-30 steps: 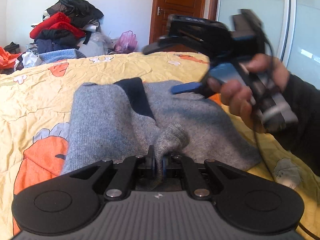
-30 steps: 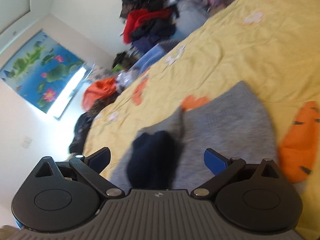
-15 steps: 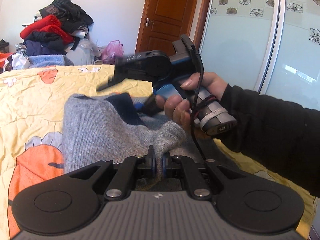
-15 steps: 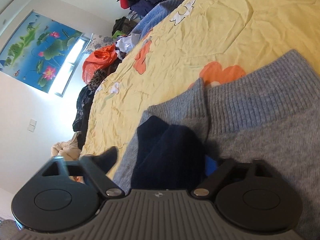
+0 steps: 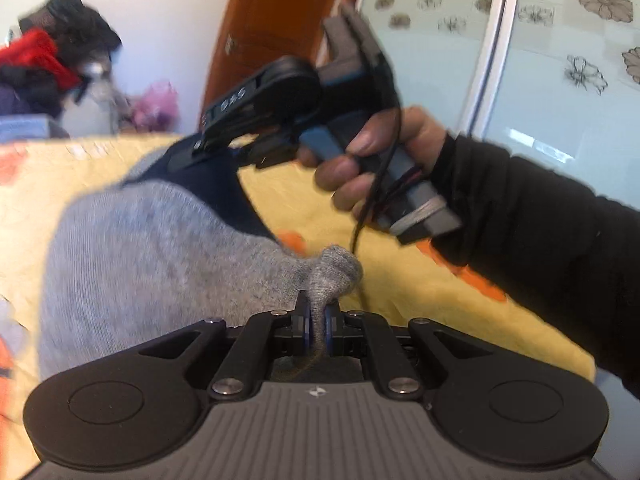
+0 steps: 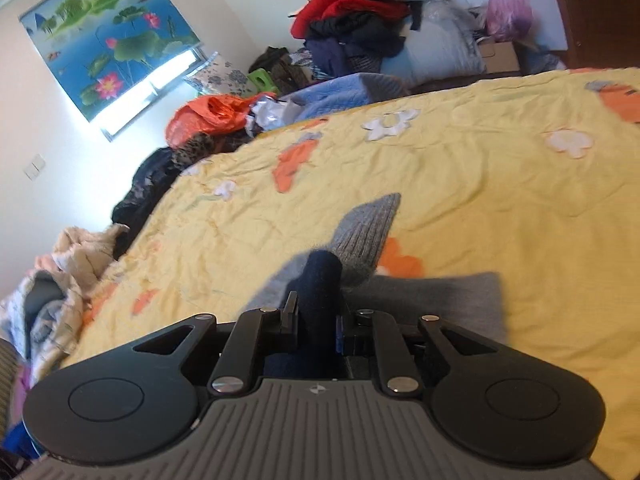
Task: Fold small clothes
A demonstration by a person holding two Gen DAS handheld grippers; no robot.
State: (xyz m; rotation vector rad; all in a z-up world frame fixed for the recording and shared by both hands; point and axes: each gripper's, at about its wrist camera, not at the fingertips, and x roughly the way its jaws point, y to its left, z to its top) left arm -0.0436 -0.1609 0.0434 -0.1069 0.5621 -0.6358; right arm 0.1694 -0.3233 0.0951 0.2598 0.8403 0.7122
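Both jaws pinched the grey sweater [image 5: 132,248] at centre frame.

Left gripper [image 5: 316,322] clamped grey knit; right gripper [image 6: 316,322], jaws just closing, gripped its navy collar [image 6: 320,276] over the yellow quilt [image 6: 500,168]. Clothes pile [image 6: 356,20] filled the upper frame.

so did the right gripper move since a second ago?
Yes. In the left wrist view the right gripper went left and down across the wooden door to the sweater; its jaws have just been closing on the navy collar.

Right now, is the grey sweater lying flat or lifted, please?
Lifted: the left tool pinches grey knit, the right tool its navy part, raising the grey sweater.
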